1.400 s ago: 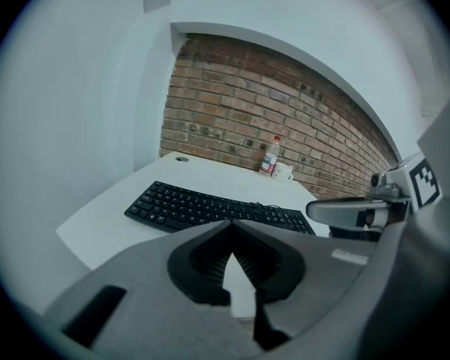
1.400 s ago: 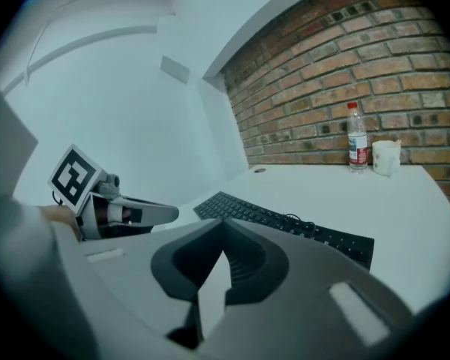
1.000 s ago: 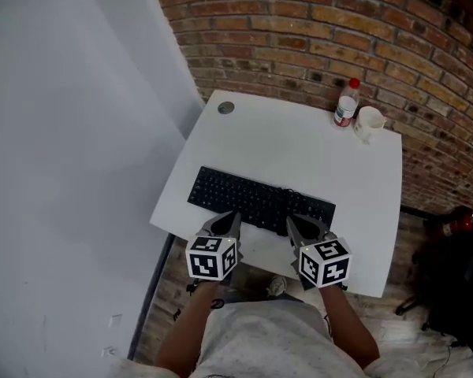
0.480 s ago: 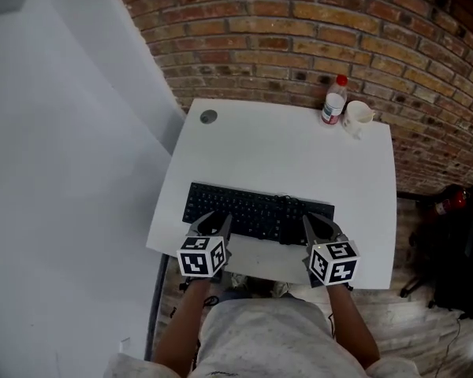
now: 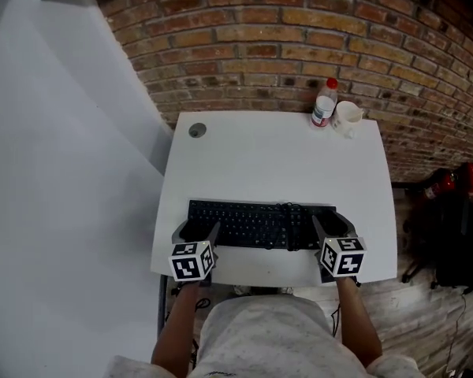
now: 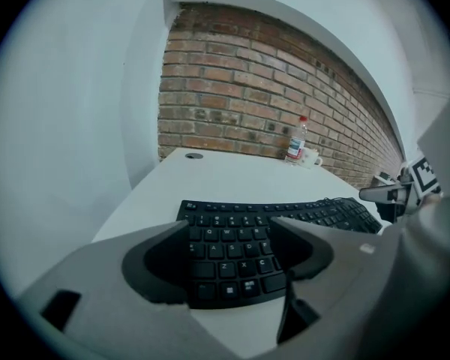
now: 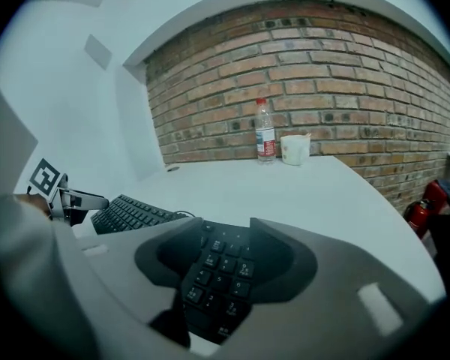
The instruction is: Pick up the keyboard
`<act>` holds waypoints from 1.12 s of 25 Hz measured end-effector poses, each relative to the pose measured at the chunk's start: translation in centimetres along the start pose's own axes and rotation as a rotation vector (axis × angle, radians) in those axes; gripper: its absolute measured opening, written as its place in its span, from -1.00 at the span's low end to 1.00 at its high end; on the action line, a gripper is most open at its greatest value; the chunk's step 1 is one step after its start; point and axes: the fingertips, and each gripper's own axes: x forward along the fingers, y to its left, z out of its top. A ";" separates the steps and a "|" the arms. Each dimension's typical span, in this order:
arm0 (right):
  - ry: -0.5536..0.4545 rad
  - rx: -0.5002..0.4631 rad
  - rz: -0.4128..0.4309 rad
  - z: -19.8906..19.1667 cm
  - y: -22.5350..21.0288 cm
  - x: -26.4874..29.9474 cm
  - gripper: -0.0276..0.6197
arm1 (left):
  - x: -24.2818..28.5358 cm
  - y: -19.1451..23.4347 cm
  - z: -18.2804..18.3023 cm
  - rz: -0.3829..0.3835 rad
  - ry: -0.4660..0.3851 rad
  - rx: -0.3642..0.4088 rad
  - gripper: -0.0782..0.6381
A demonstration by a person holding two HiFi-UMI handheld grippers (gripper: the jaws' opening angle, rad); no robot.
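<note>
A black keyboard [image 5: 256,223] lies along the near edge of the white table [image 5: 276,160], with a cable coiled on its top. My left gripper [image 5: 195,231] stands at its left end, and in the left gripper view the letter keys [image 6: 232,253] show between the jaws of that gripper [image 6: 229,225]. My right gripper [image 5: 333,225] stands at the right end over the number pad [image 7: 221,272], which shows between its jaws [image 7: 225,223]. Both pairs of jaws have just been opening. Neither presses on the keyboard.
A plastic bottle [image 5: 324,102] with a red cap and a white mug [image 5: 348,118] stand at the table's far right corner by the brick wall. A round cable hole [image 5: 197,130] sits at the far left. A white wall runs along the left, and dark gear [image 5: 457,235] stands on the floor at right.
Both grippers have moved apart from the keyboard's middle front to its two ends and come lower. Their jaws, shut before, now stand open.
</note>
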 end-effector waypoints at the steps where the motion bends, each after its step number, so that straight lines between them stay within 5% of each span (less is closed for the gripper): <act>1: 0.005 0.002 -0.018 -0.1 -0.3 0.1 -0.28 | 0.2 0.4 0.0 -0.001 0.003 -0.002 0.14; 12: 0.051 0.095 -0.177 -2.2 -2.3 1.3 0.15 | 2.3 3.0 -0.6 -0.096 0.069 0.008 0.44; 19: 0.079 0.180 -0.190 -2.9 -2.7 1.9 0.29 | 3.2 2.5 -0.9 -0.191 0.135 -0.008 0.47; 28: 0.092 0.251 -0.148 -3.5 -2.9 2.2 0.37 | 3.6 2.5 -1.3 -0.183 0.159 0.000 0.49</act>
